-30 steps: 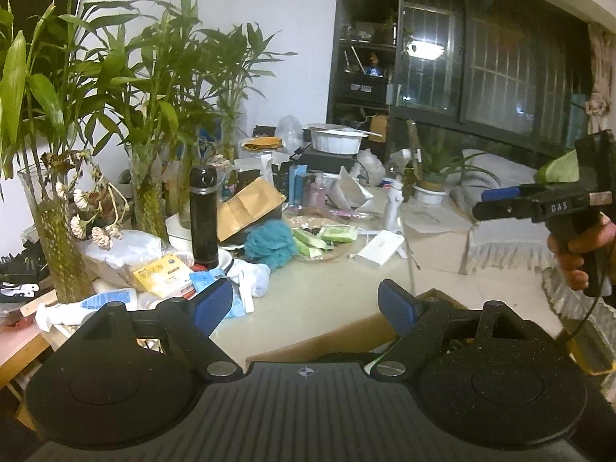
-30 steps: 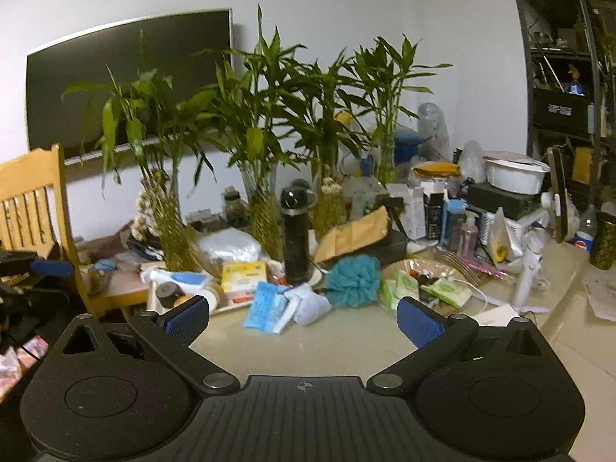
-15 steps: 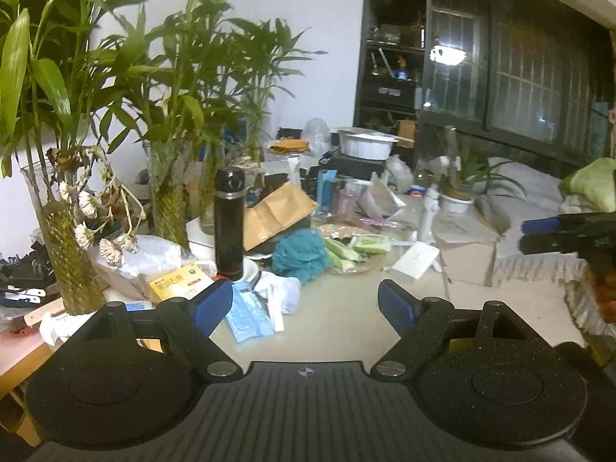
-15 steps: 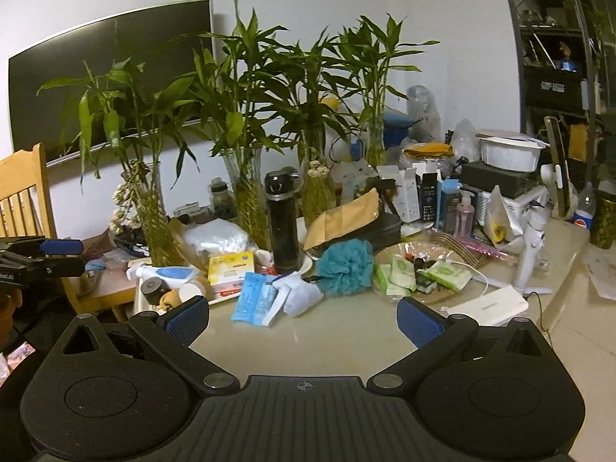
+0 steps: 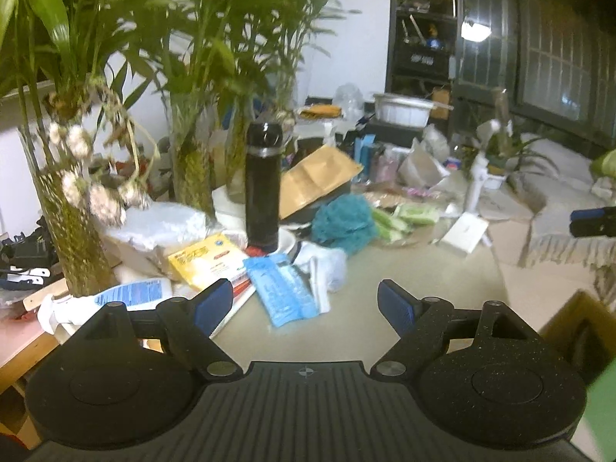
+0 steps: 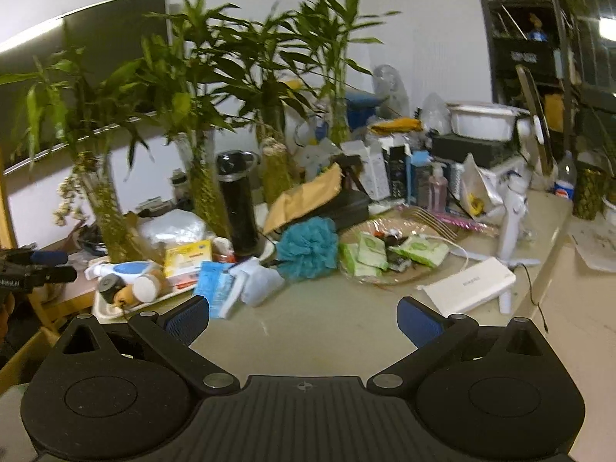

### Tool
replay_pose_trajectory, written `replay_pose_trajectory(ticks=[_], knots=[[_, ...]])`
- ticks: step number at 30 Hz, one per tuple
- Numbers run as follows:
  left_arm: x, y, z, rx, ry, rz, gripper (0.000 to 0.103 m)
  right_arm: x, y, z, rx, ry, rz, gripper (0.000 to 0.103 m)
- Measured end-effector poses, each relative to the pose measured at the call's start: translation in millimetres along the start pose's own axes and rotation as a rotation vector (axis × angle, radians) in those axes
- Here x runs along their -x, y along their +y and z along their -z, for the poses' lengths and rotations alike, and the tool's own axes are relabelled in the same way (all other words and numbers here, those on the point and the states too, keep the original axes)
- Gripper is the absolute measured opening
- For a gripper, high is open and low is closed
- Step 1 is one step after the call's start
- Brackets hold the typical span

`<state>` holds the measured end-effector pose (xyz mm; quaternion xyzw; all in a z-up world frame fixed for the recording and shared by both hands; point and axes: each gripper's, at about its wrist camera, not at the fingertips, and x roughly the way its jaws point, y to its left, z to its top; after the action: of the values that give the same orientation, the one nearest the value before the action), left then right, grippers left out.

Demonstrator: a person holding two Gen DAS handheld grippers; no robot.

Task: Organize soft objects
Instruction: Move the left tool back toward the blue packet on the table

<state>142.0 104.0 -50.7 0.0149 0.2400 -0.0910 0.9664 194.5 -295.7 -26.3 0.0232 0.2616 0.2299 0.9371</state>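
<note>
Blue-padded left tool and right tool, both wide apart, empty.

We are in a lived-in home, at a cluttered table against a white wall. Lucky bamboo in glass vases crowds the back, with a black thermos, a hand-soap bottle, tissue packs and a teal bath pouf. Behind stand a dark shelving unit and barred windows.

Both grippers are speckled black plastic with silver screws and blue-padded fingers.
</note>
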Motion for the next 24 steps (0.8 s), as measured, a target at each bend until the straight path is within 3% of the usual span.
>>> replay_pose_trajectory(ticks=[10, 24], knots=[[-49, 11, 12, -0.050, 0.046, 0.004, 0.082, -45, -17, 16, -0.048, 0.008, 0.000, 0.103], [-121, 27, 18, 0.014, 0.100, 0.018, 0.080, -97, -25, 30, -0.050, 0.014, 0.025, 0.103]])
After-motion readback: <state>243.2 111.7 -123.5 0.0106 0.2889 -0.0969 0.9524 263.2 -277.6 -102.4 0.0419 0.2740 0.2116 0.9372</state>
